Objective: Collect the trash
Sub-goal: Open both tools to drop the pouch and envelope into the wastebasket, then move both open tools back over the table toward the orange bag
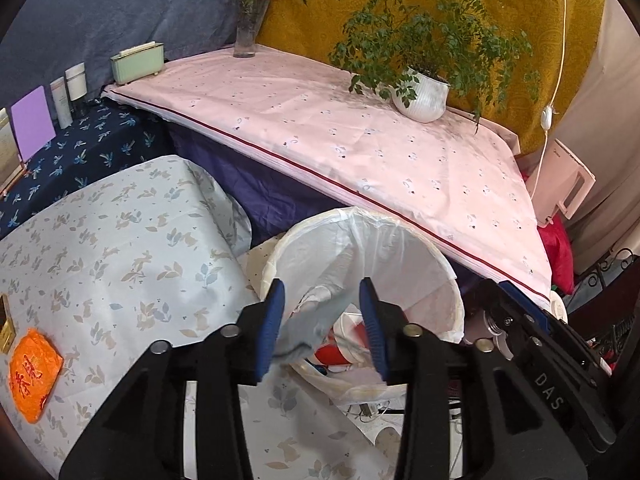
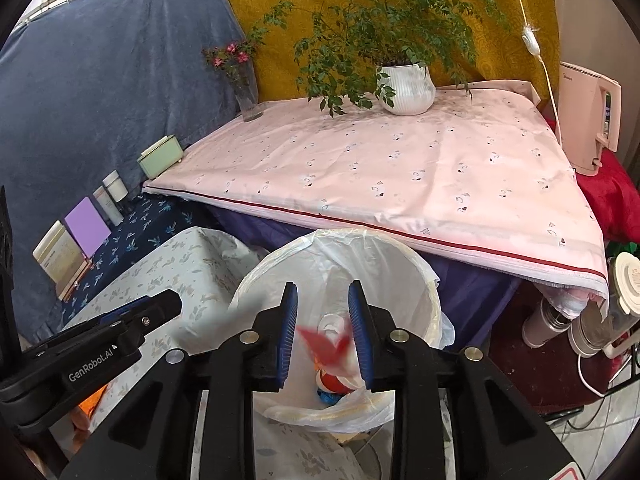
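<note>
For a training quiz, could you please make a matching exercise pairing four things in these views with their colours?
Things:
1. snack wrapper
2. tissue box
3. plant pot
4. standing card

Colours:
A. purple
B. white
C. orange
D. pale green

Pairs: 1-C, 2-D, 3-B, 4-A

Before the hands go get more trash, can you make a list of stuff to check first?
1. Left tool over the bin: ok.
2. Right tool over the bin: ok.
3. Grey scrap let go: cannot tell; blurred, lying by the left tool's blue pad.
4. Red and white wrapper let go: ok; blurred, between pads that stand apart.
5. Bag liner folded over the rim: ok.
6. More trash to fetch: ok; orange packet lies on the leaf-print cloth.
</note>
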